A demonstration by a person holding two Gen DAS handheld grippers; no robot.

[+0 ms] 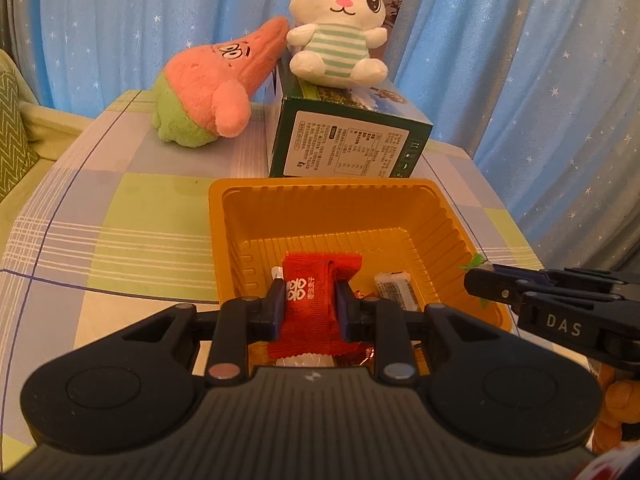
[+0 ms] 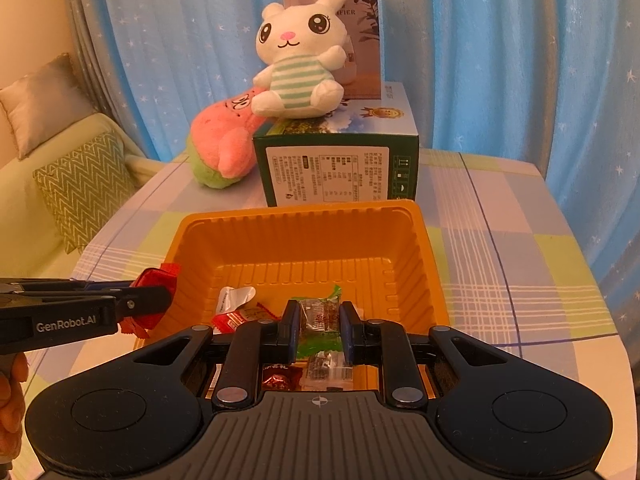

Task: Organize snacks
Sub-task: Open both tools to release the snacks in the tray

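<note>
An orange plastic tray (image 1: 320,204) (image 2: 304,232) sits on the checked tablecloth and holds several wrapped snacks. My left gripper (image 1: 311,310) is shut on a red-wrapped snack (image 1: 308,304) above the tray's near edge. It appears in the right wrist view as the left gripper (image 2: 160,300) with the red snack (image 2: 154,284) at the tray's left rim. My right gripper (image 2: 319,332) is shut on a green-wrapped snack (image 2: 320,320) over the tray's near side. In the left wrist view the right gripper (image 1: 476,284) reaches in from the right, a green wrapper tip (image 1: 476,261) showing.
A green carton (image 1: 344,144) (image 2: 340,168) stands just behind the tray with a white rabbit plush (image 1: 340,28) (image 2: 300,60) on top. A pink and green plush (image 1: 208,92) (image 2: 224,144) leans left of it. Blue curtains hang behind; a sofa with cushions (image 2: 80,184) lies left.
</note>
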